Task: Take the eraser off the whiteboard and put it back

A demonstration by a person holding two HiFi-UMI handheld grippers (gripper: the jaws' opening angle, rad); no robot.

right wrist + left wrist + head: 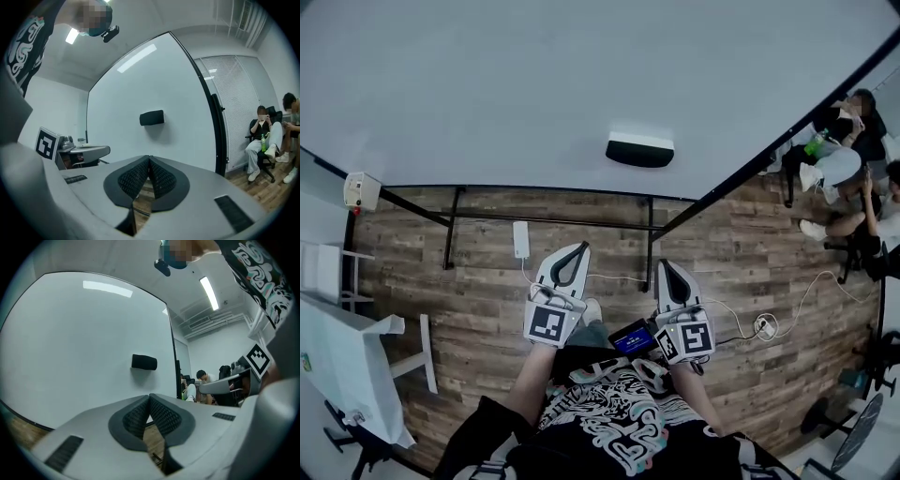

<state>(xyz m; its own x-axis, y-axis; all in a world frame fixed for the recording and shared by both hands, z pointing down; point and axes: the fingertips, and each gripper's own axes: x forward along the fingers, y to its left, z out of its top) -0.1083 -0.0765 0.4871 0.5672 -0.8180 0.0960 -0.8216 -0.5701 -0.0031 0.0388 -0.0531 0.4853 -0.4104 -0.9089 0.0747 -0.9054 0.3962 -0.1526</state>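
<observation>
A dark eraser [639, 150] clings to the big whiteboard [506, 94] a little right of its middle; it also shows in the left gripper view [144, 362] and the right gripper view [152, 117]. My left gripper [578, 249] points at the board from some way back, below and left of the eraser, jaws shut and empty [149, 396]. My right gripper [666, 266] is held beside it, below the eraser, also shut with nothing in it [149, 158]. Neither gripper touches the board.
The board stands on a black wheeled frame [649, 230] over a wooden floor. A white power adapter [521, 239] and cables lie under it. White table and stools [347, 356] stand at the left. Seated people [848, 178] are at the right.
</observation>
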